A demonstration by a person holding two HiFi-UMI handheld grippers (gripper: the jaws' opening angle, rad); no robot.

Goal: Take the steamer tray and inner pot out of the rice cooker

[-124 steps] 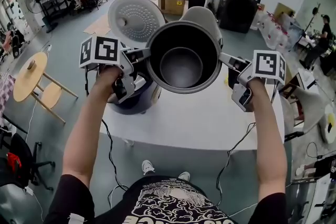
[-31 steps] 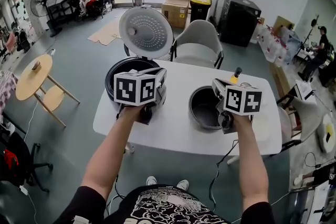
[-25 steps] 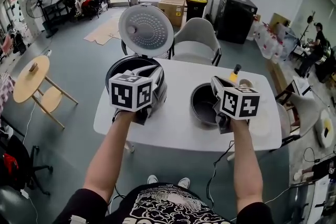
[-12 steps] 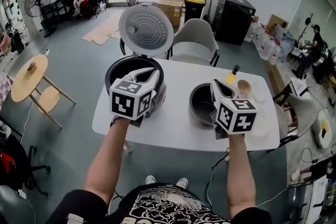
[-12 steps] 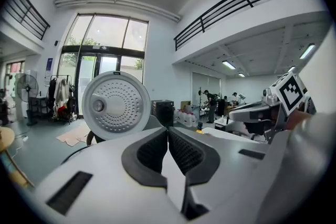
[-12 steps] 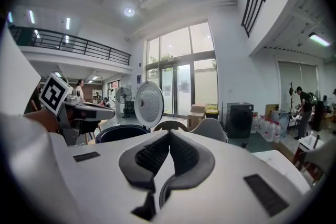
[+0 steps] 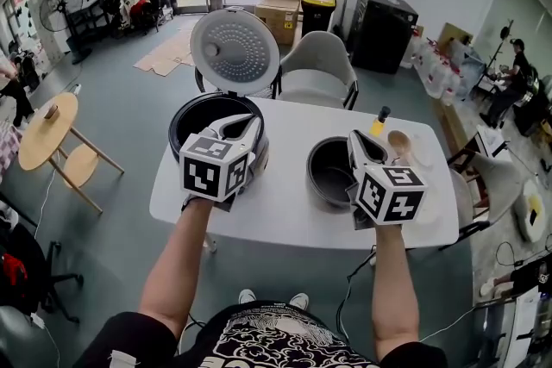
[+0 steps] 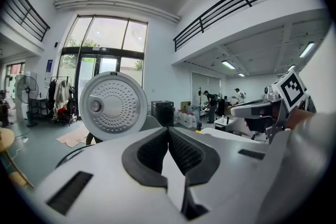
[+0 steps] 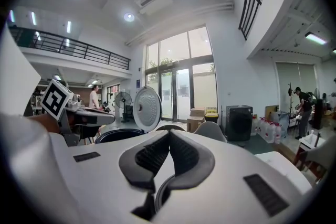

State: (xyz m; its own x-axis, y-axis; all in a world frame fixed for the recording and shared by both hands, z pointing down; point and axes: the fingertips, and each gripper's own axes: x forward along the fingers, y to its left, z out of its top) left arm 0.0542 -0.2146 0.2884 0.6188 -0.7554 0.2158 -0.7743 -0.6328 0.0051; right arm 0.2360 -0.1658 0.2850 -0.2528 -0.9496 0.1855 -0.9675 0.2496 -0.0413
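The black rice cooker (image 7: pixel 200 118) stands at the table's left end with its round lid (image 7: pixel 234 49) tipped up, and its well looks dark and hollow. The dark inner pot (image 7: pixel 331 171) stands by itself on the white table (image 7: pixel 276 213), right of the middle. My left gripper (image 7: pixel 251 124) hovers shut over the cooker's near right rim with nothing in it. My right gripper (image 7: pixel 354 137) is shut and empty over the pot's right rim. In the left gripper view the shut gripper (image 8: pixel 168 131) faces the lid (image 8: pixel 112 108). In the right gripper view the shut gripper (image 9: pixel 169 137) also faces the lid (image 9: pixel 147 108).
A wooden spoon (image 7: pixel 402 143) and a small yellow bottle (image 7: pixel 378 121) lie at the table's far right. A grey chair (image 7: pixel 319 69) stands behind the table. Cardboard boxes (image 7: pixel 289 0) and a black cabinet (image 7: pixel 384 30) are farther back, with a round wooden side table (image 7: pixel 43 129) at the left.
Five seconds ago both grippers held the inner pot up in the air. It now stands on the table and both have let go. Over the last second the hands barely shifted.
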